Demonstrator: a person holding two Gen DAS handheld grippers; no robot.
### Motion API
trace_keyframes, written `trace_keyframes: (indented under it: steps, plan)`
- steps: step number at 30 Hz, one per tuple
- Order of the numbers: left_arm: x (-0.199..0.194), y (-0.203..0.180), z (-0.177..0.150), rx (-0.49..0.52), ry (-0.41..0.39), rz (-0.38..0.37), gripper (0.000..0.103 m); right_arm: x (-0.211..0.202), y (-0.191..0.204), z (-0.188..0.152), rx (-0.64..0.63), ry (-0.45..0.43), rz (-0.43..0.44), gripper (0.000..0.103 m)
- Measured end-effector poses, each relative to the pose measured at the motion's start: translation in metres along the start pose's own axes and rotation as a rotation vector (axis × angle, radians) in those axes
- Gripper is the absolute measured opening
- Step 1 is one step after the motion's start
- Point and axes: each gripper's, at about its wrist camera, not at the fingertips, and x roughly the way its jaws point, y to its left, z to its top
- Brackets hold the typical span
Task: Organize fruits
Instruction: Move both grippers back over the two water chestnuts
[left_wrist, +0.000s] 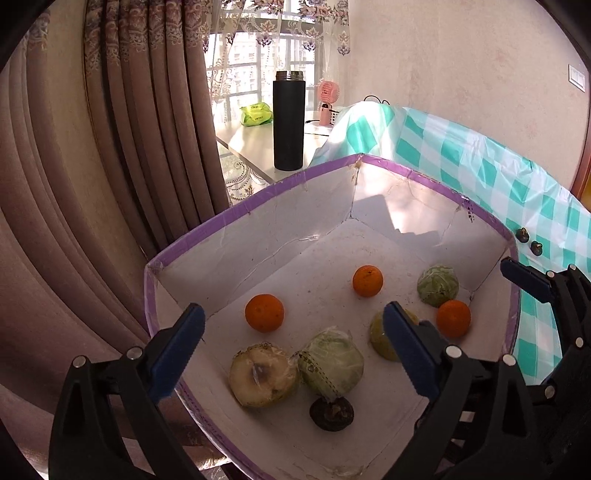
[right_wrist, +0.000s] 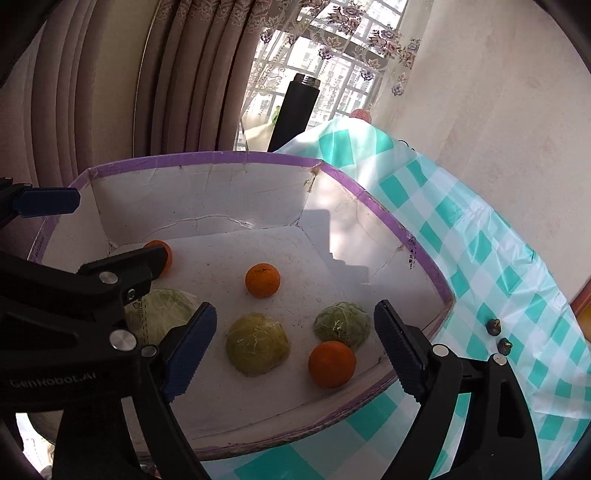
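Note:
A white box with a purple rim (left_wrist: 258, 206) (right_wrist: 258, 158) holds the fruits. In the left wrist view I see three oranges (left_wrist: 264, 312) (left_wrist: 367, 281) (left_wrist: 453, 318), wrapped green fruits (left_wrist: 331, 362) (left_wrist: 438, 285), a cut yellowish half (left_wrist: 263, 375) and a dark mangosteen (left_wrist: 331, 413). My left gripper (left_wrist: 291, 354) is open over the box, above the cut half and a green fruit. My right gripper (right_wrist: 295, 350) is open over the box, with a yellow-green fruit (right_wrist: 257, 343) and an orange (right_wrist: 332, 364) between its fingers' lines.
A teal checked cloth (right_wrist: 480, 258) covers the table to the right, with two small dark fruit caps (right_wrist: 498, 336) on it. A black flask (left_wrist: 288, 120), a pink fan (left_wrist: 328, 101) and a green packet (left_wrist: 256, 114) stand behind. Curtains hang at left.

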Motion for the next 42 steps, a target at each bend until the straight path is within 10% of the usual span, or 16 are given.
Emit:
trace_keyframes:
  steps: [7, 11, 19, 29, 42]
  plan:
    - [-0.093, -0.030, -0.002, -0.015, -0.473, -0.087, 0.101, -0.026, -0.081, -0.023, 0.277, -0.144, -0.086, 0.086]
    - [-0.117, -0.081, -0.024, 0.090, -0.554, -0.269, 0.101, -0.024, -0.134, -0.058, 0.415, -0.099, -0.186, 0.086]
    - [-0.077, -0.218, -0.058, 0.403, -0.326, -0.493, 0.101, -0.005, -0.226, -0.145, 0.606, 0.069, -0.363, 0.086]
    - [0.046, -0.305, -0.066, 0.388, 0.025, -0.539, 0.101, 0.006, -0.280, -0.196, 0.797, 0.180, -0.399, 0.086]
    - [0.117, -0.332, -0.046, 0.305, 0.166, -0.535, 0.101, 0.030, -0.298, -0.184, 0.752, 0.190, -0.359, 0.085]
